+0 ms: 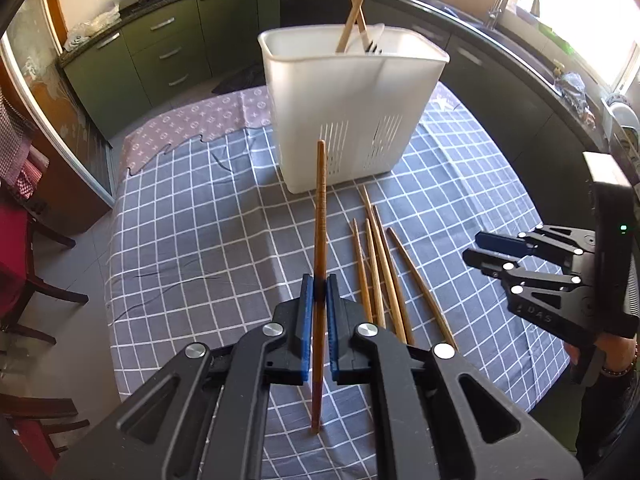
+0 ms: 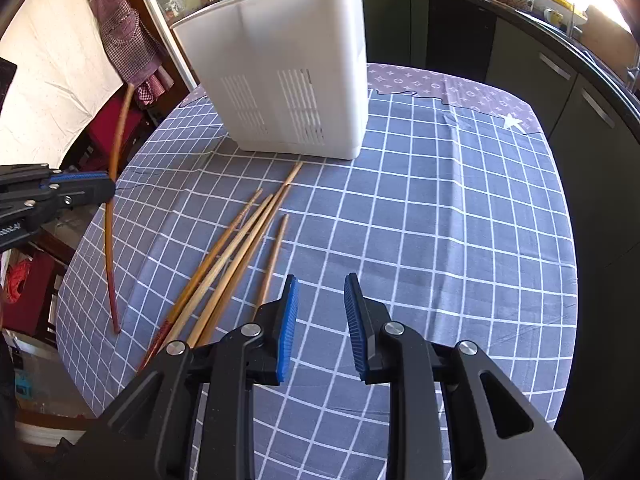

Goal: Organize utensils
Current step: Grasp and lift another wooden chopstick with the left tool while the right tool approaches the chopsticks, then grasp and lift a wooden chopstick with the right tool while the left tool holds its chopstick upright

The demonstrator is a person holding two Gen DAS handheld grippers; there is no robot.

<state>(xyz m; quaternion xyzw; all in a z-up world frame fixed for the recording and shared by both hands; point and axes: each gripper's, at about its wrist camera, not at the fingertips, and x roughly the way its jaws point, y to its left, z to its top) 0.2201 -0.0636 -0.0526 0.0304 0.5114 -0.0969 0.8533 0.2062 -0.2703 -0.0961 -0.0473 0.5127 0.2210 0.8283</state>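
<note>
While its blue pads press in from both sides, the left claw (image 1: 320,300) holds one dark brown chopstick (image 1: 321,216) around the middle of its length, the stick standing nearly upright and lifted off the checked cloth of the counter (image 1: 200,208). In the right wrist view the same chopstick (image 2: 114,216) shows at 9 o'clock, gripped by the left claw (image 2: 108,184) beyond the counter's left edge, its upper end reaching toward 10 o'clock.

The white slotted utensil holder (image 1: 348,112) stands on the counter at 12 o'clock from the left claw; two chopsticks (image 1: 354,4) cross inside it, and a pale utensil leans beside them, too unclear to name.

Between the holder and the claws, a loose bundle of chopsticks (image 1: 380,272) lies flat on the cloth, fanned out, at 1 o'clock from the left claw. From the right wrist they (image 2: 236,248) lie at 10 o'clock.

The right claw (image 2: 320,320) hangs over the counter with its pads well apart and nothing between them; it appears at 3 o'clock in the left wrist view (image 1: 480,248).
</note>
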